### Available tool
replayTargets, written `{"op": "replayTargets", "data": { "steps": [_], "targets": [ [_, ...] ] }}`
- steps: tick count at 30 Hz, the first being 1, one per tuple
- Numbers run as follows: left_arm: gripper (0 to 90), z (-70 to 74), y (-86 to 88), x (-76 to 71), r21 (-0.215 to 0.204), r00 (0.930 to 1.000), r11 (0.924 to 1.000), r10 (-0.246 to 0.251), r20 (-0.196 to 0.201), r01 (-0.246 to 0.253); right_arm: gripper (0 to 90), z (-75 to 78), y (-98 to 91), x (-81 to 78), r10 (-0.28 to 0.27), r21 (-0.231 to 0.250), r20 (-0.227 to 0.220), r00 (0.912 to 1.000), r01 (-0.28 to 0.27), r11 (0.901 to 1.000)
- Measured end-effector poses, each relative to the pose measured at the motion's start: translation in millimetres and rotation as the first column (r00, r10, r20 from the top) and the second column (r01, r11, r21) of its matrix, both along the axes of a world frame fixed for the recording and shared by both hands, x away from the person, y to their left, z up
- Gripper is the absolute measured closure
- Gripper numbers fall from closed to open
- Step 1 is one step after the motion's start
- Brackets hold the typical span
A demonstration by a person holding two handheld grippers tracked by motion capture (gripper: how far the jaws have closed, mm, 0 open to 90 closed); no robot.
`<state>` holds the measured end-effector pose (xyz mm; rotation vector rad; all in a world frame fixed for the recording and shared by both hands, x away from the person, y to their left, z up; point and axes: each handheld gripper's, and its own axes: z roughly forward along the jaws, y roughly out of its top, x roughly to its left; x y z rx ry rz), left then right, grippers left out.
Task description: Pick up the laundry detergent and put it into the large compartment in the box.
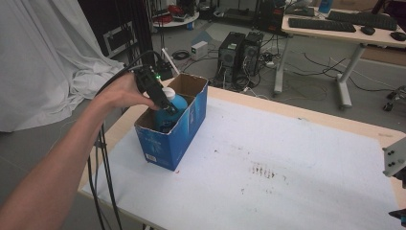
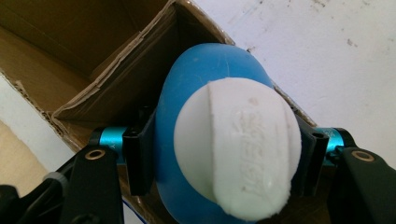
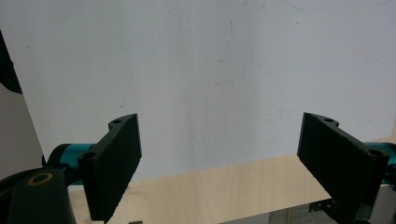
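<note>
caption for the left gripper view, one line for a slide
Left gripper clamped on a blue bottle with a white cap, held over the open cardboard box on the white table cover.

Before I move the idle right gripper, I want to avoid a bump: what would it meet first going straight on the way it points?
Probably the white table cover; the right gripper has open jaws with nothing between, though depth is unclear.

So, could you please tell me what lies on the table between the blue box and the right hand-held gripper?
Nothing stands there: the high view shows only the white table cover, with reddish stains, between the blue box and the right hand-held gripper.
</note>
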<state>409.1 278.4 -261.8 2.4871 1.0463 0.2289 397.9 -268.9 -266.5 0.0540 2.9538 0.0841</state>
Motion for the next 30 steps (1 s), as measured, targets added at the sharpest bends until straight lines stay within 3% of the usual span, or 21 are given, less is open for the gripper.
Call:
{"op": "replayTargets", "data": {
  "steps": [15,30],
  "targets": [
    [38.1,-20.6,3.6,1.8,0.03,0.9994,0.9993,-0.023,-0.027,0.024,12.9,-2.5,1.0,0.6,-0.002,-0.006,-0.004,1.0,0.002,1.0],
    [37.9,-21.6,0.0,1.1,0.046,0.999,0.998,-0.044,-0.011,0.044,12.9,-3.0,2.5,-0.4,-0.002,-0.008,-0.004,1.0,0.002,1.0]
  ]
}}
